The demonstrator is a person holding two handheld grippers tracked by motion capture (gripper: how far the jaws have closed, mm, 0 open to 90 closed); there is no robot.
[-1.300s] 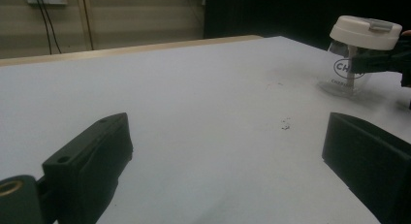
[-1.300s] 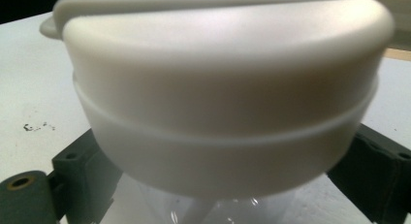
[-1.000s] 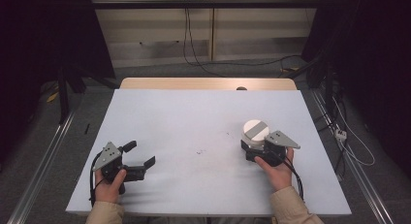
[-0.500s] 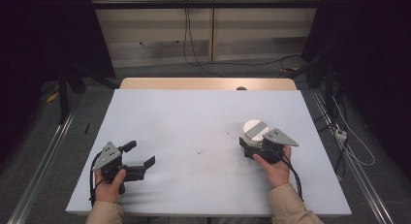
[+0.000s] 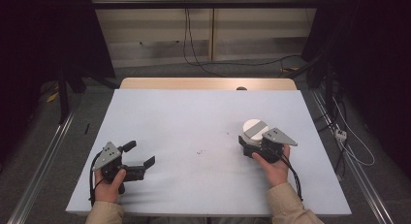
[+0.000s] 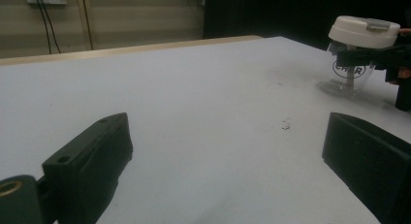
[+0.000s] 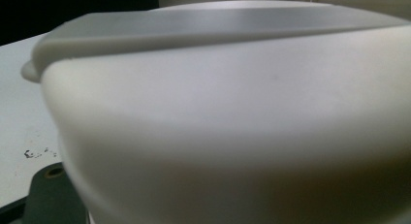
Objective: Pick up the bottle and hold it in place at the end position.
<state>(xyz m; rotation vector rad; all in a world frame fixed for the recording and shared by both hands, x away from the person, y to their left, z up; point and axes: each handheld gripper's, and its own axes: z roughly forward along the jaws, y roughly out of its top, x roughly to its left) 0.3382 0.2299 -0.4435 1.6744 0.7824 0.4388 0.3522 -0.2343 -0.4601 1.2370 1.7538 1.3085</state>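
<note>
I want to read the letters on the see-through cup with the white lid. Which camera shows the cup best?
The left gripper view: the cup stands in side view there, with its clear wall, dark lettering and white lid. The high view looks down on its lid at the right gripper. The right gripper view is too close, a blurred white lid.

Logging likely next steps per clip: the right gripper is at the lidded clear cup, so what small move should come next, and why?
Probably close the right gripper firmly on the cup before lifting. Its jaws sit around the clear body under the white lid, the cup stands on the table, and the left gripper rests open, far off.
</note>
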